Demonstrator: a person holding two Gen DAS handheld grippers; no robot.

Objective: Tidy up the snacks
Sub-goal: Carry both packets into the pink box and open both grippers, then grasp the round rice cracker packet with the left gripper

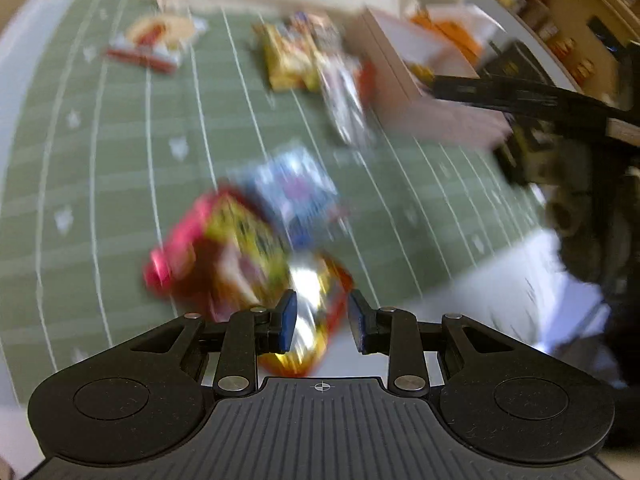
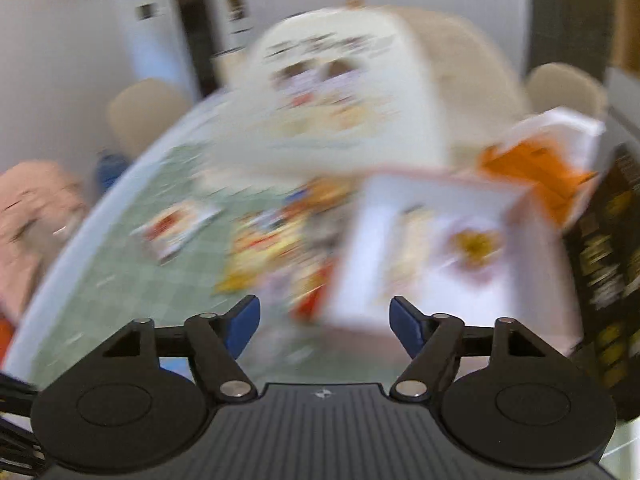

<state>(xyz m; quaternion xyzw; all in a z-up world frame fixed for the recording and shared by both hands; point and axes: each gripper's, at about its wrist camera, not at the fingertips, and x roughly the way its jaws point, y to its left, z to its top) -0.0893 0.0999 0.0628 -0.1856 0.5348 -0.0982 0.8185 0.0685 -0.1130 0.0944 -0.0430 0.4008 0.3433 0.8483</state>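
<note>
In the left wrist view my left gripper (image 1: 322, 320) is shut on a shiny orange and yellow snack packet (image 1: 320, 296), which hangs between the blue pads, low over the green mat (image 1: 100, 140). Just beyond it lie a pink and yellow packet (image 1: 216, 248) and a blue packet (image 1: 296, 196). My right gripper (image 2: 324, 326) stands open with nothing between its pads. It hovers in front of a white box (image 2: 436, 240), beside a heap of mixed snack packets (image 2: 276, 240). Both views are blurred.
A red and white packet (image 1: 156, 40) lies alone far left on the mat. Behind the heap stand a tall white bag (image 2: 344, 80), an orange and white carton (image 2: 540, 160) and a black box (image 2: 608, 240). Beige chairs (image 2: 140, 112) ring the table. The mat's left half is bare.
</note>
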